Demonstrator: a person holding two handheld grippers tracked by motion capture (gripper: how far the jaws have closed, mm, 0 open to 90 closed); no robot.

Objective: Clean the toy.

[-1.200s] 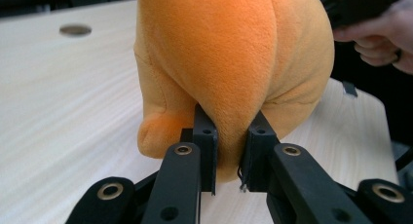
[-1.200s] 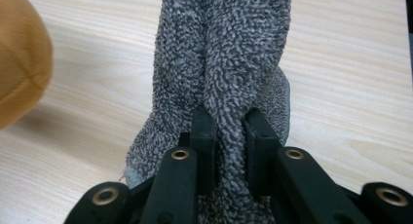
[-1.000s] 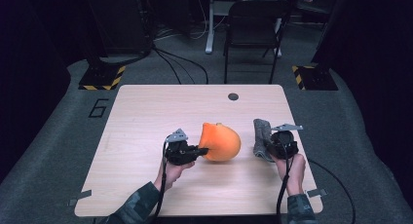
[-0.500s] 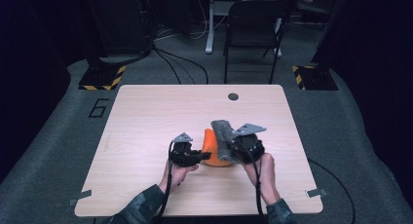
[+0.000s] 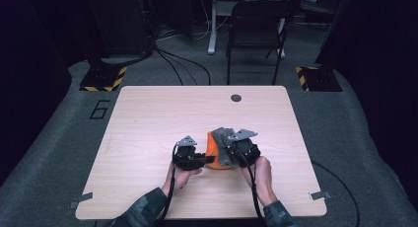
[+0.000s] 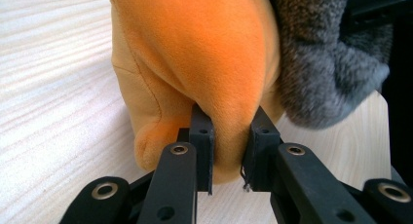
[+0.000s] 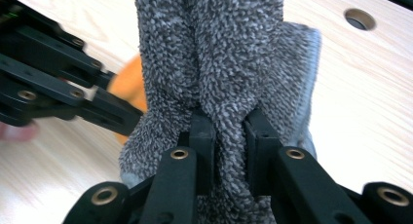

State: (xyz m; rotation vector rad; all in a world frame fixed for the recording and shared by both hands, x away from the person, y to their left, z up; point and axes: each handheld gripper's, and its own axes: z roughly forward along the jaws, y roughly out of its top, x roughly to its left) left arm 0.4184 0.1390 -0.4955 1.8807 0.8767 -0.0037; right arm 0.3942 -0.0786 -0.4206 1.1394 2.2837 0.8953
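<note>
An orange plush toy [image 5: 214,147] lies near the middle front of the table [image 5: 148,118]. My left gripper [image 5: 200,159] is shut on a fold of the orange plush toy [image 6: 204,53], pinching it between both jaws. A grey fluffy cloth [image 5: 224,143] rests against the toy's right side and top. My right gripper [image 5: 231,155] is shut on the grey cloth [image 7: 229,63], which bunches up between its jaws. In the right gripper view the left gripper [image 7: 58,83] shows at the left with a bit of orange plush [image 7: 129,85] behind the cloth.
A round hole [image 5: 236,97] sits near the table's far edge. A dark chair [image 5: 259,24] stands beyond the table, with cables and striped floor blocks [image 5: 102,79] on the grey floor. Both forearms come in over the front edge.
My right gripper carried the grey cloth leftward from beside the toy until it lies against and over it. The left gripper kept its hold on the toy, shifting slightly toward the front.
</note>
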